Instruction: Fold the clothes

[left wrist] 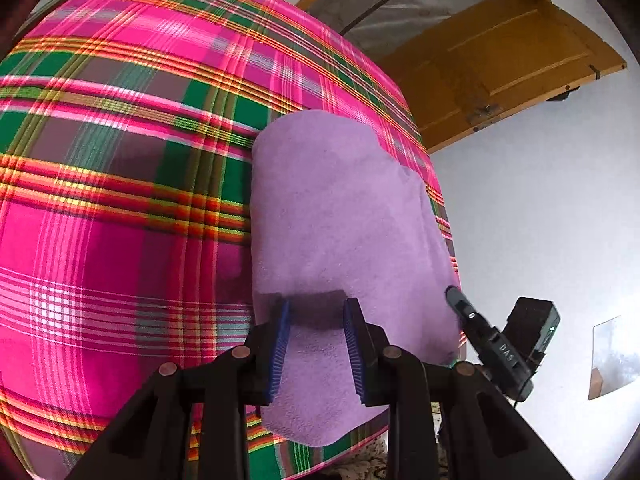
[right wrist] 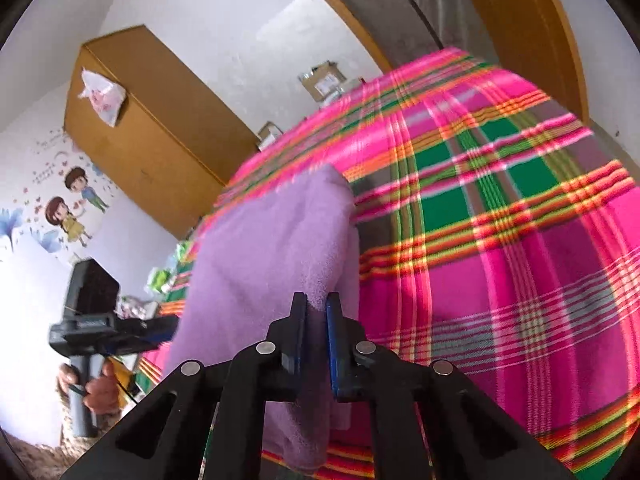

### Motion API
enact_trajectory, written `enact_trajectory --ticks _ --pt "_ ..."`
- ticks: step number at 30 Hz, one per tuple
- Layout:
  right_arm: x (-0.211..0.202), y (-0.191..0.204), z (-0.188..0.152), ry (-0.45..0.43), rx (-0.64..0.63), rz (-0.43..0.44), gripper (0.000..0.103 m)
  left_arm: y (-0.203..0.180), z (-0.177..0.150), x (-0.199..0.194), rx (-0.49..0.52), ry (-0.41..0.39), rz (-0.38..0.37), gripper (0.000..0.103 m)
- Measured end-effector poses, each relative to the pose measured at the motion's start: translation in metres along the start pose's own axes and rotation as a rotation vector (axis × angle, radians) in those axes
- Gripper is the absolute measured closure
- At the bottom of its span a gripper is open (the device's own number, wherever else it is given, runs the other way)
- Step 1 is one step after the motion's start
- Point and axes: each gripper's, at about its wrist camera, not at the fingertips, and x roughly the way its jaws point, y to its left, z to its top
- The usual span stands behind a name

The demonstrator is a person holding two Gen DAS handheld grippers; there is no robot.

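Observation:
A folded purple towel lies near the edge of a bed covered in pink, green and orange plaid cloth. My left gripper is over the towel's left part. Its blue pads stand apart with towel between them and a dark shadow at the tips. Whether the pads press on the towel is unclear. In the right wrist view the left gripper reaches the towel's left edge. My right gripper is shut on a fold of the towel. In the left wrist view the right gripper meets the towel's right edge.
A person's hand holds the left gripper's handle beside the bed. A wooden wardrobe stands against the wall with cartoon stickers. Cardboard boxes sit beyond the bed's far end. A wooden door stands open at the right.

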Motion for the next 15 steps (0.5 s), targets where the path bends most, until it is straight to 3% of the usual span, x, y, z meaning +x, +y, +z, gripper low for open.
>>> enact_trajectory --ticks 3,7,12,15 --pt "0.004 -0.004 -0.004 0.021 -0.007 -0.048 0.093 -0.001 0.000 0.003 0.011 0.009 0.013 0.075" --pt "0.014 -0.007 -0.005 0.074 -0.011 -0.087 0.085 0.004 0.001 0.002 0.007 0.011 0.023 0.074" --pt "0.008 0.009 0.015 0.001 -0.120 -0.171 0.082 0.002 0.000 0.001 0.021 0.007 0.048 0.073" --pt "0.018 0.022 0.030 -0.012 -0.193 -0.174 0.082 -0.001 -0.001 0.002 0.037 0.003 0.065 0.073"
